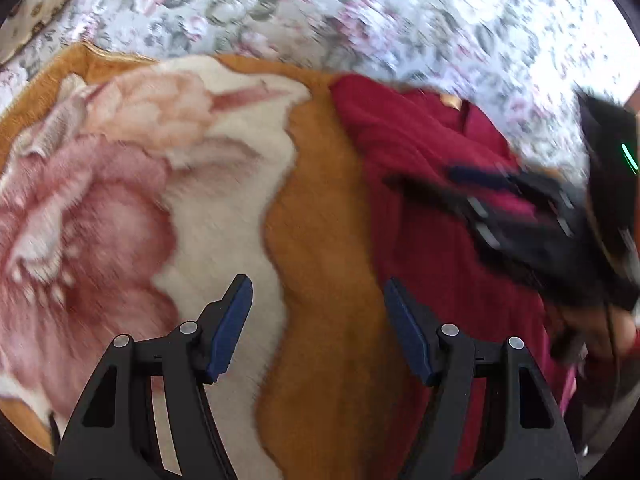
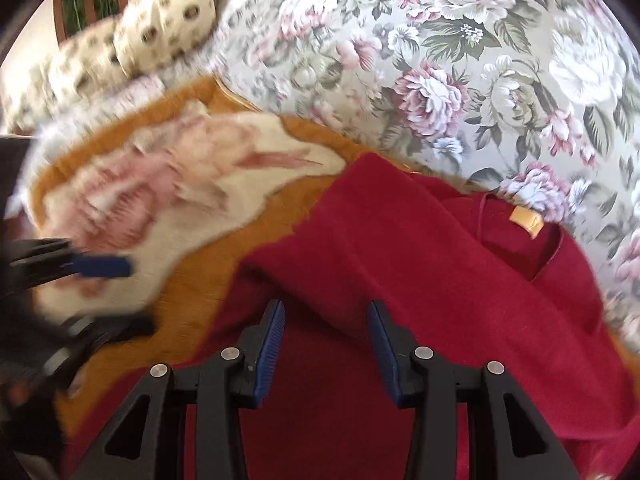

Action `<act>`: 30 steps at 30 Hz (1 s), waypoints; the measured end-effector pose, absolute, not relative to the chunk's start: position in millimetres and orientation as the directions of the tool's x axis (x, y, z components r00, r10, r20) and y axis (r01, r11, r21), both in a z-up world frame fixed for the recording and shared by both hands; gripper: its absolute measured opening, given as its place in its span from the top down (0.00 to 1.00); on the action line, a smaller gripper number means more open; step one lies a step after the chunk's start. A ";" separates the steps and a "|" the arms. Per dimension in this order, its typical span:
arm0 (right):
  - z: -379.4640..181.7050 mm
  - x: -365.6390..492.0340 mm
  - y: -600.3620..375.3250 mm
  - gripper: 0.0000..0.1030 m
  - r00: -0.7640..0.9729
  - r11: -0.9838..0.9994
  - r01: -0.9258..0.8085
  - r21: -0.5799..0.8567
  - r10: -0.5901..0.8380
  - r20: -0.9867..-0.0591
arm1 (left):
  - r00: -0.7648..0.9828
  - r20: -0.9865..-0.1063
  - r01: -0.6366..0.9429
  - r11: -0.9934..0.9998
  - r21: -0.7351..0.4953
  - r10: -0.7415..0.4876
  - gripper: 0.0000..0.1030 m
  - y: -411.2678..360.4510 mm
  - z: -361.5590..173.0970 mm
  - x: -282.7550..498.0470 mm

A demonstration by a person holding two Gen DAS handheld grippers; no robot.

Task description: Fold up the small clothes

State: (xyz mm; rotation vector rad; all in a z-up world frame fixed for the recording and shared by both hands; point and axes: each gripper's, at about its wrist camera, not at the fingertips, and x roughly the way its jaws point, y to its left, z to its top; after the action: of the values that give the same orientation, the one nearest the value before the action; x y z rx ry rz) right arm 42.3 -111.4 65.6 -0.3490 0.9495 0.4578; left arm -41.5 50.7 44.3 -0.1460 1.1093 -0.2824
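Black left gripper (image 1: 318, 292), blue ribbed pads (image 1: 232, 328), silver screws

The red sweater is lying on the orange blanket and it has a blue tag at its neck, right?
Almost. The red sweater does lie on the orange blanket, but the tag at its neck is orange-yellow, not blue. The right wrist view shows it clearly.

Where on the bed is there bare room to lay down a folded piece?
Free: the blanket left of the red garment, around its big flower print, and the floral bedspread beyond both, up to the pillows. Crowded: the blanket's right side, covered by the garment, with the right gripper over it.
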 end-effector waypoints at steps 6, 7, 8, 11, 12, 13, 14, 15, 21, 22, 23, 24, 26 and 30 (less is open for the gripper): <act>58.3 74.4 -102.7 0.60 0.537 0.882 -0.465 -0.075 0.214 -0.816 | 0.418 -0.871 0.207 0.961 -0.185 -0.258 0.33 31.0 33.5 -54.4; 54.4 79.6 -97.0 0.60 0.532 0.882 -0.466 -0.069 0.216 -0.819 | 0.418 -0.871 0.204 0.961 -0.189 -0.260 0.33 32.1 33.9 -53.7; 49.8 82.9 -90.0 0.61 0.523 0.882 -0.468 -0.061 0.221 -0.823 | 0.416 -0.870 0.198 0.960 -0.198 -0.265 0.33 34.1 34.8 -52.4; 49.0 77.7 -80.9 0.61 0.524 0.872 -0.486 -0.051 0.244 -0.816 | 0.416 -0.867 0.186 0.959 -0.213 -0.273 0.33 42.7 38.6 -50.2; 51.1 74.4 -82.4 0.61 0.513 0.868 -0.495 -0.039 0.256 -0.819 | 0.422 -0.864 0.179 0.960 -0.216 -0.273 0.33 45.4 41.0 -49.4; 53.9 70.6 -85.7 0.61 0.494 0.862 -0.507 -0.012 0.279 -0.823 | 0.432 -0.860 0.171 0.961 -0.217 -0.271 0.33 48.1 44.4 -48.8; 59.0 64.0 -92.8 0.61 0.478 0.855 -0.518 0.012 0.302 -0.825 | 0.441 -0.856 0.165 0.962 -0.218 -0.270 0.33 49.3 47.3 -47.3; 64.4 57.9 -101.2 0.61 0.475 0.852 -0.524 0.020 0.312 -0.823 | 0.451 -0.850 0.161 0.962 -0.222 -0.272 0.33 51.3 51.6 -46.7; 101.8 39.3 -191.0 0.61 0.579 0.933 -0.359 0.030 0.248 -0.777 | 0.529 -0.805 0.144 0.964 -0.224 -0.267 0.33 41.5 79.9 -14.6; 103.9 41.8 -213.1 0.61 0.598 0.958 -0.286 0.013 0.189 -0.779 | 0.540 -0.800 0.137 0.965 -0.222 -0.261 0.33 36.5 82.6 -4.9; 104.2 44.2 -230.0 0.61 0.602 0.975 -0.224 -0.005 0.134 -0.787 | 0.555 -0.791 0.131 0.967 -0.221 -0.256 0.33 30.0 84.4 7.9; 103.6 46.6 -245.5 0.61 0.599 0.985 -0.171 -0.013 0.093 -0.796 | 0.559 -0.792 0.121 0.969 -0.215 -0.246 0.33 26.5 84.1 18.1; 99.9 49.9 -280.9 0.61 0.584 0.998 -0.065 -0.009 0.031 -0.811 | 0.554 -0.796 0.115 0.969 -0.219 -0.246 0.33 18.0 78.2 40.1; 86.8 53.3 -324.9 0.61 0.554 0.993 0.057 -0.104 -0.118 -0.824 | 0.484 -0.853 0.105 0.980 -0.166 -0.196 0.33 1.4 50.5 66.1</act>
State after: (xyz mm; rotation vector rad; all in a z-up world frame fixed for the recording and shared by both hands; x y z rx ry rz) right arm 53.3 -324.9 86.8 -0.0677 0.9788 -0.1031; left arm 66.1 1.4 50.5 -0.0960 1.0501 -0.1838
